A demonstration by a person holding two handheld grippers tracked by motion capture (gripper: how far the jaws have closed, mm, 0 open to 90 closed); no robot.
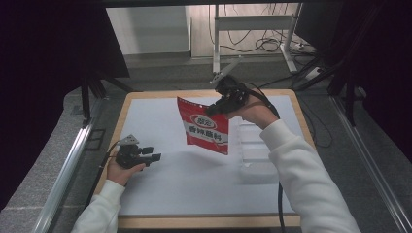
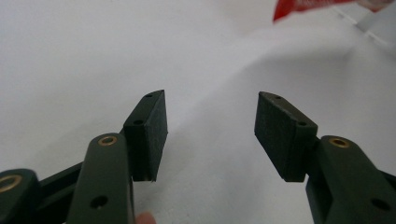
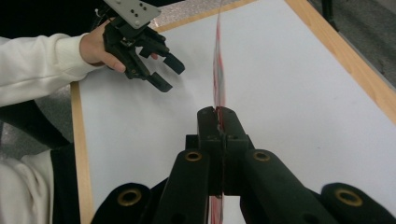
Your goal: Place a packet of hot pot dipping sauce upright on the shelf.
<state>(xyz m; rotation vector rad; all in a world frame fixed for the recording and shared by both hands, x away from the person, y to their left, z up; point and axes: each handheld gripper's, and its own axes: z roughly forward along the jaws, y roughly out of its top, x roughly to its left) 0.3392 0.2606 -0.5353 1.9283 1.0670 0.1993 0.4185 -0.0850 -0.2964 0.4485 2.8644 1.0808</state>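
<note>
One flat red plastic snack pouch with white lettering [image 1: 203, 126] hung in the air above the white worktop [image 1: 184, 184], clamped by its top edge in the right hand-held gripper [image 1: 214, 109], whose jaws were pressed together on it. The left hand-held gripper [image 1: 151, 153] rested low near the worktop's left edge, jaws apart and empty. A clear plastic tray [image 1: 255, 150] lay just right of the pouch. Picking up looked done; placing the pouch, probably in that tray, was not yet done.

Lab: dark curtains [image 1: 43, 58], floor cables [image 1: 257, 43]
</note>
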